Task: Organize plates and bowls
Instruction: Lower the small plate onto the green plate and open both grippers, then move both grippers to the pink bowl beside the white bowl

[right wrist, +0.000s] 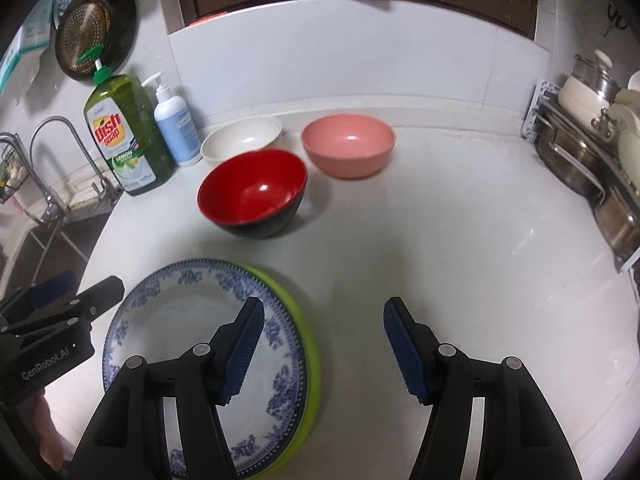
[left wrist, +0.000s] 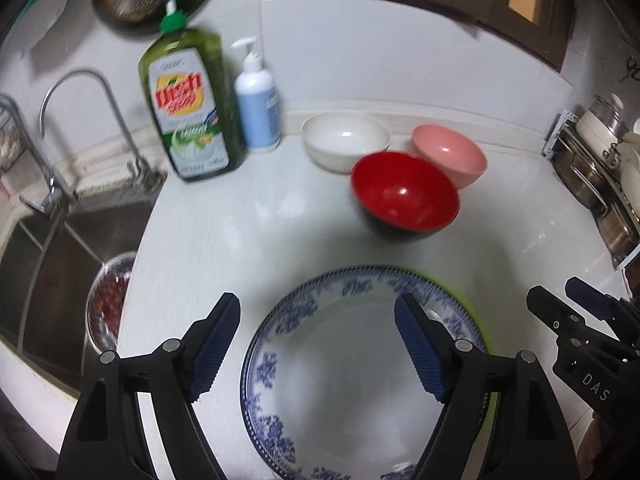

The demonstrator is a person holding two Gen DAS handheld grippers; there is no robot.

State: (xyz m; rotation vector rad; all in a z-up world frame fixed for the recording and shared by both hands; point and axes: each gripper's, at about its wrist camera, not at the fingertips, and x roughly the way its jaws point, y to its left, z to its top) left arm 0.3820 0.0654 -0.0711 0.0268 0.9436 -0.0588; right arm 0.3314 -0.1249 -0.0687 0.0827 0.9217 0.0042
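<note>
Blue-patterned plate (left wrist: 340, 380) lies flat on a green plate (right wrist: 310, 344), stacked, near edge of the white worktop (right wrist: 460, 280). Only a green rim shows at the stack's right side.

Three bowls sit farther back, upright, empty. Red bowl (right wrist: 252, 192), black outside, is nearest the stack, apart from it. White bowl (right wrist: 242, 140) is behind the red one, partly hidden by it in the right view. Pink bowl (right wrist: 348, 146) is right of both, by the back wall. In the left view red and pink overlap; touching or not, cannot tell.

Left claw (left wrist: 320, 344) is wide, nothing between its blue pads (left wrist: 216, 344), hanging above the plate stack; its right finger overlaps the blue plate's right part in the picture, left finger over bare worktop. No contact seen. Right claw (right wrist: 324, 352) also wide, empty, over the stack's right edge and the bare worktop to the right; its left pad overlaps the blue plate, right pad over worktop. Each claw shows at the edge of the other's view. A bit of hand (right wrist: 48, 432) shows under the left claw's body.

Far left: green dish soap bottle (left wrist: 188, 108) and white pump bottle (left wrist: 256, 100) side by side near the wall, left of the white bowl. Further left a tap (left wrist: 80, 120) over the sink (left wrist: 52, 272), with a strainer (left wrist: 108, 304) of something red in it. A pan (right wrist: 86, 36) hangs on the wall above the soap. Far right, a rack of pots (right wrist: 592, 136).
</note>
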